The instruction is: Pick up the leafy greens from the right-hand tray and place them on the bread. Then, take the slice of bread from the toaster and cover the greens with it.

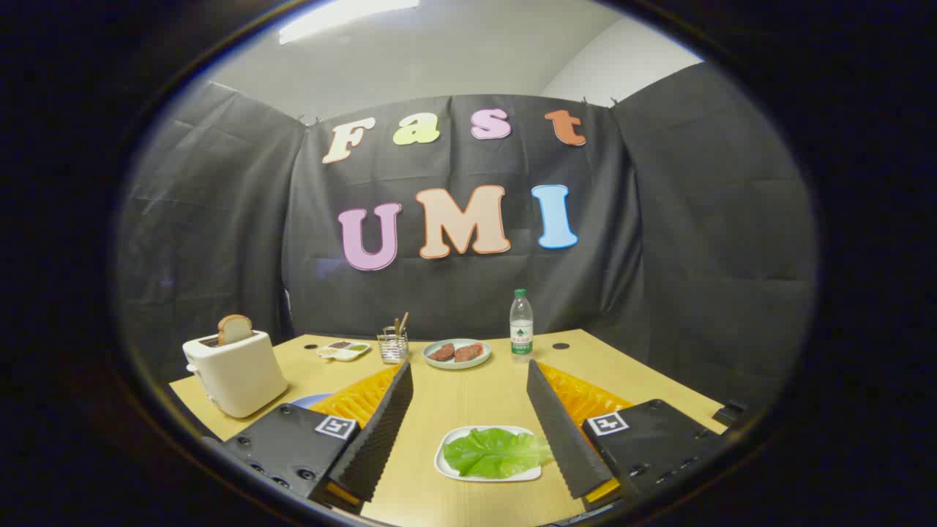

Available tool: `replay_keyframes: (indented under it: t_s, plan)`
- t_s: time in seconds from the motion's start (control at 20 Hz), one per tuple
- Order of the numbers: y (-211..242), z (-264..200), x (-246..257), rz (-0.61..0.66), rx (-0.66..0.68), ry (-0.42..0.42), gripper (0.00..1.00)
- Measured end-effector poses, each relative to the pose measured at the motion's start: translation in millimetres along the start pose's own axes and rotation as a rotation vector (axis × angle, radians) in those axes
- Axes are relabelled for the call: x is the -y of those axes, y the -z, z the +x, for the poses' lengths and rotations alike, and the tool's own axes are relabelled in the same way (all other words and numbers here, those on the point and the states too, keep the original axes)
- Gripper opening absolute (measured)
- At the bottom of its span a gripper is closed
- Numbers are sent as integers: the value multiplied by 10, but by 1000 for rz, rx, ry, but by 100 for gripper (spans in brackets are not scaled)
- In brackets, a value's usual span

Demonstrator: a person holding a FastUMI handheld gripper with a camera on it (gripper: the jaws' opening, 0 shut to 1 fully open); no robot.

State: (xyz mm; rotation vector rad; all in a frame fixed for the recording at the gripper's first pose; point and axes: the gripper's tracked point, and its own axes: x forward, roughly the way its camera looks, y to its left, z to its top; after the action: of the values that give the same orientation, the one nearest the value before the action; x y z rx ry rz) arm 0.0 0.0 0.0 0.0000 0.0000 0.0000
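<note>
I have the table [468,399] spread out ahead, the toaster [236,372] off beyond my left finger with its slice of bread [234,329] standing up in the slot. Closer in sits the white tray [489,476] — it lies between the fingers, nearer the right one. On it the leafy greens [494,452] lie flat, long axis running across the fingers. My gripper [468,421] is spread wide, holding nothing — I judge a straight descent comes next.

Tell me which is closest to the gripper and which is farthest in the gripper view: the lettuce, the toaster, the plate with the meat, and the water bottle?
The open gripper has its fingers spread wide.
1. Lettuce: on its tray, between the fingers.
2. Toaster: off to the left, bread sticking up.
3. Meat plate and water bottle: far across the table, too close to call.
</note>
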Motion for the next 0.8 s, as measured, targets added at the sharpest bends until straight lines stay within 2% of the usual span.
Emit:
replay_keyframes:
  t_s: [0.8]
  plan:
    - [86,-84,192,9,-10,28,98]
